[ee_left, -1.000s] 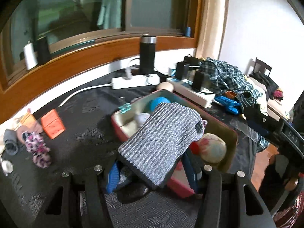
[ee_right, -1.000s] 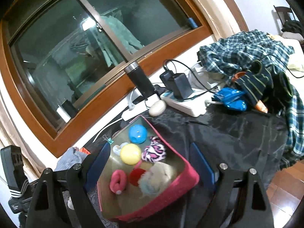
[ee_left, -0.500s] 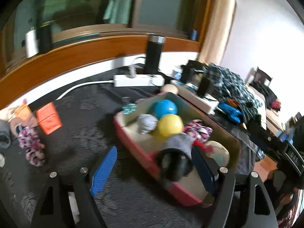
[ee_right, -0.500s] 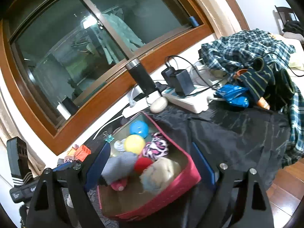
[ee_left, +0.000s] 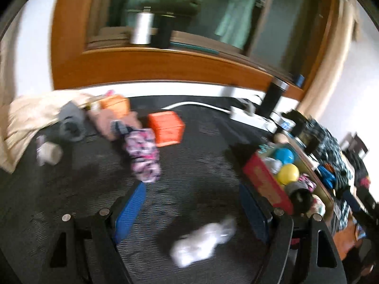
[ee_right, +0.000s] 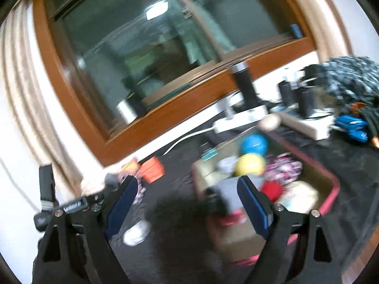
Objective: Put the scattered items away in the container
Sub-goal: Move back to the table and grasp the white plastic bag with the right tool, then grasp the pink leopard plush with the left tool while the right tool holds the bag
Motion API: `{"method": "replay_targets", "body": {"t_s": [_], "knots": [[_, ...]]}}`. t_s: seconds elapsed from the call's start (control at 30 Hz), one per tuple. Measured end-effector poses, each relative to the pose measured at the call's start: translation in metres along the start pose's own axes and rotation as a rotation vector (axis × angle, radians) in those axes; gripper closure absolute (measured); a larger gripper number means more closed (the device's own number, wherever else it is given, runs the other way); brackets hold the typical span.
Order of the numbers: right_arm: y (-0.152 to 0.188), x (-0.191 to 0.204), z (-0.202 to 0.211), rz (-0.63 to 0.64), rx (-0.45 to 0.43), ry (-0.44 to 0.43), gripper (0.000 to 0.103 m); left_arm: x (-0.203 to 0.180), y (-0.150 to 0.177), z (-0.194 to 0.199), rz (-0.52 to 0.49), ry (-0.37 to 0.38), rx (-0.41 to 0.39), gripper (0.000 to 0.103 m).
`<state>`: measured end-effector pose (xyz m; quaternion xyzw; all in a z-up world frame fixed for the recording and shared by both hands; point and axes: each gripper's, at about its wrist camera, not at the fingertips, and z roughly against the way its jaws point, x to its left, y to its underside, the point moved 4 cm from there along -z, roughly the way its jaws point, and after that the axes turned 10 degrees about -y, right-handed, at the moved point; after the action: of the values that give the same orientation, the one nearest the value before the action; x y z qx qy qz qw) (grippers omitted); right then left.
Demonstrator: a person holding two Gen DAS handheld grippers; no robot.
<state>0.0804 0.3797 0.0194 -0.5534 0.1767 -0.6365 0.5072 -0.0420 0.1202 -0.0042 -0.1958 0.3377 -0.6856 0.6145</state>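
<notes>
My left gripper (ee_left: pixel 191 203) is open and empty above the dark mat, with a blurred white item (ee_left: pixel 203 241) lying low between its fingers. Ahead of it lie a pink patterned sock (ee_left: pixel 143 158), an orange box (ee_left: pixel 167 127), a grey sock (ee_left: pixel 71 123) and a small white roll (ee_left: pixel 48 152). The red container (ee_left: pixel 267 184) stands to the right, holding a blue ball (ee_left: pixel 284 155), a yellow ball (ee_left: pixel 287 174) and a rolled grey sock (ee_left: pixel 298 189). My right gripper (ee_right: pixel 187 196) is open and empty, just left of the container (ee_right: pixel 331 189).
A black flask (ee_left: pixel 272 99) and a white power strip (ee_left: pixel 251 118) stand at the back by the wooden window sill (ee_left: pixel 165 66). Plaid clothes (ee_right: pixel 350 75), chargers and a blue object (ee_right: pixel 353 127) crowd the right. A beige cloth (ee_left: pixel 26 118) lies far left.
The left gripper let the grey sock drop into the container, opened, and swung left toward the scattered items. The right gripper also swung left, still open.
</notes>
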Motion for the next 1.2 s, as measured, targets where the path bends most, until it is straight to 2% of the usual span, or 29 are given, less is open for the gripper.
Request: {"method": "replay_targets", "body": {"t_s": [0.27,0.4,0.63,0.87,0.93,0.97,1.0,1.2], "knots": [[0.062,0.051,-0.094,-0.001,0.296,-0.046,0.014,0.057,0.011,0.011,0.046,-0.016,-0.002,0.021],[0.082,0.062,-0.122,0.010,0.377,-0.021,0.014,0.081,0.015,0.011,0.081,-0.016,0.000,0.021],[0.095,0.061,-0.152,0.008,0.426,0.049,0.014,0.112,0.023,-0.003,0.172,-0.017,0.043,0.021],[0.103,0.064,-0.178,0.053,0.475,0.082,0.017,0.112,0.027,-0.009,0.173,-0.024,0.062,0.021],[0.107,0.065,-0.184,0.076,0.490,0.081,0.033,0.112,0.028,-0.012,0.170,-0.032,0.069,0.021],[0.108,0.065,-0.185,0.094,0.491,0.084,0.034,0.113,0.029,-0.014,0.170,-0.035,0.072,0.021],[0.109,0.067,-0.186,0.108,0.489,0.080,0.042,0.113,0.030,-0.016,0.169,-0.039,0.076,0.021],[0.103,0.063,-0.180,0.108,0.436,0.063,0.054,0.111,0.038,-0.032,0.154,-0.075,0.106,0.021]]}}
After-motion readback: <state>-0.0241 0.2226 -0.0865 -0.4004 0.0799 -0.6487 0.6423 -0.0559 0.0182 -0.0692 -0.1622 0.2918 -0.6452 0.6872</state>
